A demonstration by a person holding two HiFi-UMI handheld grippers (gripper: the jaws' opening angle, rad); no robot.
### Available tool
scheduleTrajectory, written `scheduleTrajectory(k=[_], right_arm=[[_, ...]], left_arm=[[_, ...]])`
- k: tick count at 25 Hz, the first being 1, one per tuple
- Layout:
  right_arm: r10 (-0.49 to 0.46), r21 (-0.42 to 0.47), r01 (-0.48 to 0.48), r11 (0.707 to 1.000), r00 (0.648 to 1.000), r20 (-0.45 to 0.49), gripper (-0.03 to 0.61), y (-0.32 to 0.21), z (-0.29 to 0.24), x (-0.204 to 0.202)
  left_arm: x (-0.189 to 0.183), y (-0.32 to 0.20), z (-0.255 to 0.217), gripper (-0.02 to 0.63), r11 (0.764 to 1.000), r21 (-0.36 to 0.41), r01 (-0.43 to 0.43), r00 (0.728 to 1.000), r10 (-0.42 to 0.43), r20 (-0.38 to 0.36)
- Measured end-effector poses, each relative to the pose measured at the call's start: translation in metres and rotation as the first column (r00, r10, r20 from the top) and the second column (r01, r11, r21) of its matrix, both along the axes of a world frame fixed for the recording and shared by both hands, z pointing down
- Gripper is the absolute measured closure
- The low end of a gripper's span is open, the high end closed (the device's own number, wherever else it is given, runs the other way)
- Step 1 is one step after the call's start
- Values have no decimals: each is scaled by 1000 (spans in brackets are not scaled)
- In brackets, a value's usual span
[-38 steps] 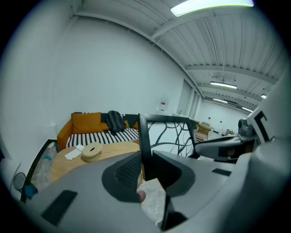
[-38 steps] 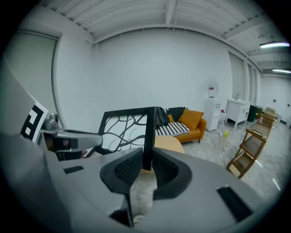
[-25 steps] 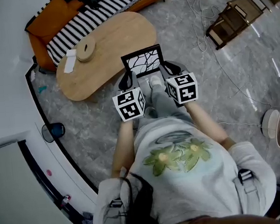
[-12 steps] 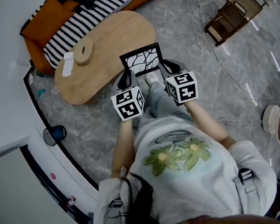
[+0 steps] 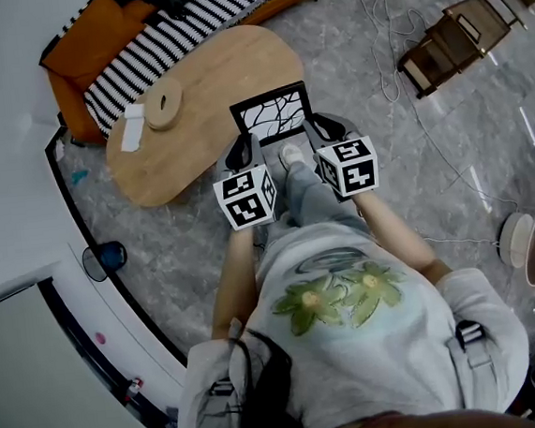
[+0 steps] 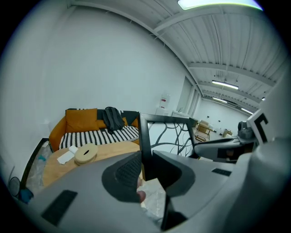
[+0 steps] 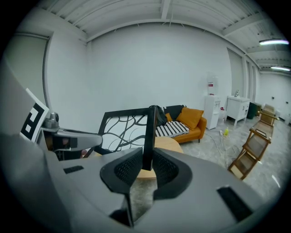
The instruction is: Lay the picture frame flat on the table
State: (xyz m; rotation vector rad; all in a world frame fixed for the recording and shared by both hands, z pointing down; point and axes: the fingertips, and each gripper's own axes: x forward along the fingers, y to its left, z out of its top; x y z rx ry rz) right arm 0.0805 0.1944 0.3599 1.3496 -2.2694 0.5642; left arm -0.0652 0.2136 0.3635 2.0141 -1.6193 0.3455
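The picture frame [image 5: 272, 116], black with a branch pattern on white, is held upright in the air at the near right end of the oval wooden table [image 5: 201, 88]. My left gripper [image 5: 240, 151] is shut on the frame's left side bar [image 6: 144, 136]. My right gripper [image 5: 320, 126] is shut on its right side bar [image 7: 148, 136]. In the left gripper view the left gripper [image 6: 145, 166] pinches the bar between its pads. The right gripper view shows the right gripper [image 7: 146, 164] doing the same. The frame's lower edge is hidden behind the grippers.
On the table lie a round wooden box [image 5: 163, 104] and a white folded paper [image 5: 132, 127]. An orange sofa [image 5: 91, 42] with a striped cover stands behind it. A wooden chair [image 5: 448, 36] and cables [image 5: 383, 47] are on the floor at right, and a blue bin [image 5: 102, 259] at left.
Both grippers and the frame have shifted slightly across the floor towards the table. Both grips and the frame's upright pose look the same.
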Motion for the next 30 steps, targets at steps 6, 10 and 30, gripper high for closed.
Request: scheduleTrajectory(k=[6,10,30], right_arm=[[-14,-12,14,1000,1000,-6,505,-42,5,-1],[-20,-23,19,1000,1000,-8,505,-76,6,-4],[-74,-39,73,997,997,-20,505,-208,17,-14]], left_arm=[[-1,-40,5,528,1000,-13,13,1000,-13,-4],[-3,-72,5,528,1000,-21,17,1000,-17,-3],[-12,-196,17,528,996,-51,72,997,-73,-20]])
